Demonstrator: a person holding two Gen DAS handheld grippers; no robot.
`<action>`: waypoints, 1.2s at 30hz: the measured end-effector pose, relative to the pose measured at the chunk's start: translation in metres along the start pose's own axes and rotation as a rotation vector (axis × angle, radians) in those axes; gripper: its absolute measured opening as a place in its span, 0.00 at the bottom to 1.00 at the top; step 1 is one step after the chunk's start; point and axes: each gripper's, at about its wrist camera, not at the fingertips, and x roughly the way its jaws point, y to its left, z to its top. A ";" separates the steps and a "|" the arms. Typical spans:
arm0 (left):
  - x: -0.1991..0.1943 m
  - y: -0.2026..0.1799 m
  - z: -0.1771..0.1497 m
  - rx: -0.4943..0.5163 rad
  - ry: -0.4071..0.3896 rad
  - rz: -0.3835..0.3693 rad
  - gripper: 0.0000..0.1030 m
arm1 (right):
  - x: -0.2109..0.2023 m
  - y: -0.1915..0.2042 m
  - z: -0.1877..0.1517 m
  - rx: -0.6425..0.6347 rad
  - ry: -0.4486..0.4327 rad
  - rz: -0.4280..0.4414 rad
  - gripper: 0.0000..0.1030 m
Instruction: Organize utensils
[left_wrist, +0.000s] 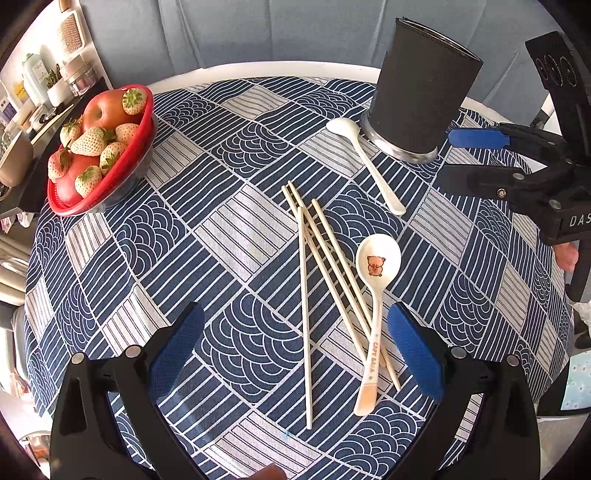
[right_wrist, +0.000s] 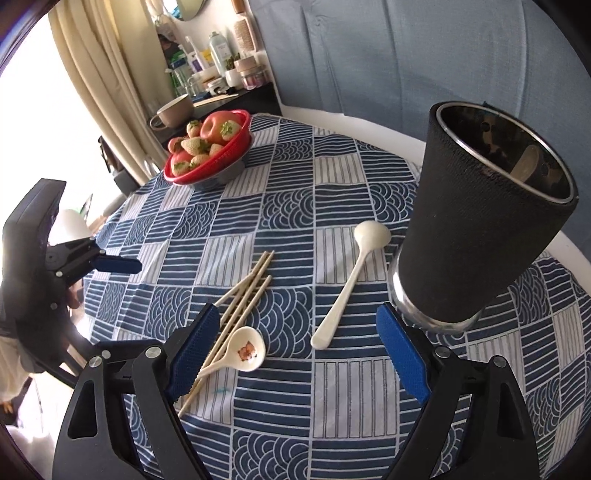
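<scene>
A: Your left gripper (left_wrist: 295, 354) hangs over the blue patterned tablecloth (left_wrist: 229, 229), jaws wide, holding nothing. What's under it?

B: Four pale wooden chopsticks (left_wrist: 321, 280) and the cream spoon with a bear print (left_wrist: 375, 291), lying across them.

A: And your right gripper (right_wrist: 295, 354)?

B: Jaws wide, nothing held, above the plain white spoon (right_wrist: 351, 280) just beside the black cylindrical holder (right_wrist: 476, 229).

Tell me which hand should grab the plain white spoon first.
Right, probably. The right gripper has its jaws open, with the plain white spoon lying between them, beside the black cup. The left gripper frames the chopsticks and the bear spoon instead.
</scene>
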 end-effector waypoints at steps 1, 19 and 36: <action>0.001 0.000 -0.002 -0.001 0.004 0.002 0.94 | 0.004 0.000 -0.001 0.002 0.010 0.012 0.75; 0.029 -0.018 -0.018 -0.013 0.048 -0.046 0.94 | 0.055 0.009 -0.025 -0.014 0.147 0.124 0.47; 0.041 -0.023 -0.025 0.050 0.079 -0.076 0.53 | 0.055 0.021 -0.025 0.074 0.136 0.173 0.04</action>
